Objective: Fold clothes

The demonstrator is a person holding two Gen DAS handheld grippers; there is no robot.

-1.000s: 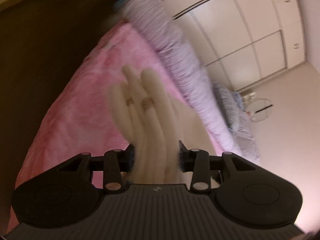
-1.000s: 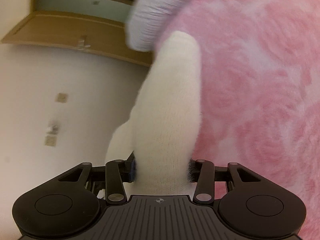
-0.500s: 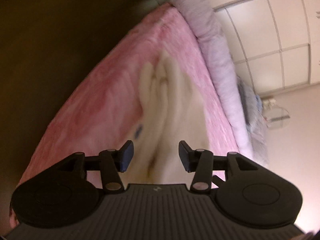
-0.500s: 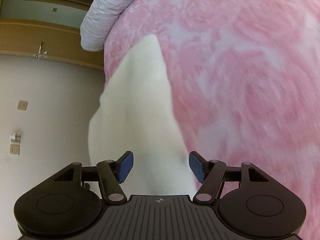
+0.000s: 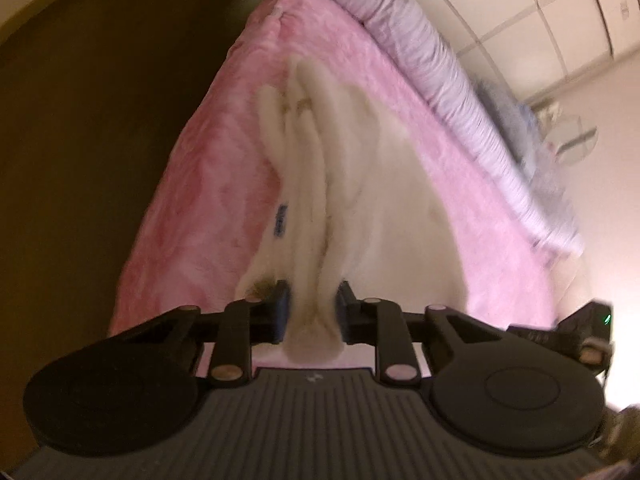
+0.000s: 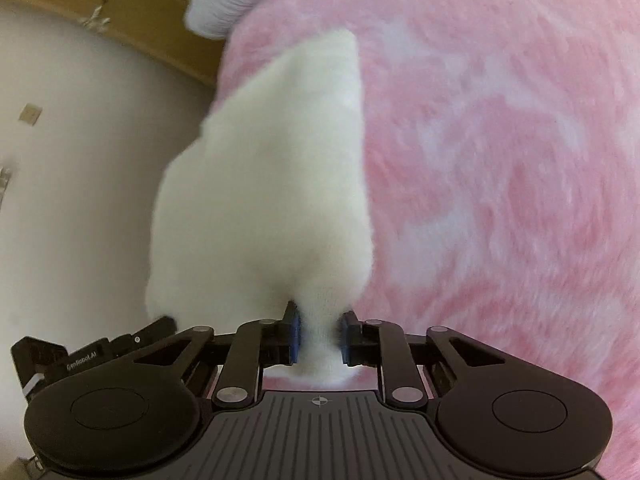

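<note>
A fluffy white garment (image 5: 360, 184) lies on a pink plush blanket (image 5: 208, 184) on the bed. It bunches into folds with a small blue label at its left side. My left gripper (image 5: 310, 314) is shut on a bunched edge of it. In the right wrist view the same white garment (image 6: 272, 184) stretches away over the pink blanket (image 6: 500, 160). My right gripper (image 6: 320, 336) is shut on a pinch of its near edge. The other gripper shows at the lower left of the right wrist view and the lower right of the left wrist view.
A rolled lavender duvet (image 5: 432, 60) runs along the far side of the bed, also in the right wrist view (image 6: 228, 0). The bed edge drops to a dark floor (image 5: 80, 140) on the left. White wardrobe doors (image 5: 540, 8) stand behind. A pale wall (image 6: 80, 160) is left of the bed.
Both grippers opened half a second ago, releasing the garment. They have now shut again on new pinches of its near edge, and the garment lies flatter on the blanket.
</note>
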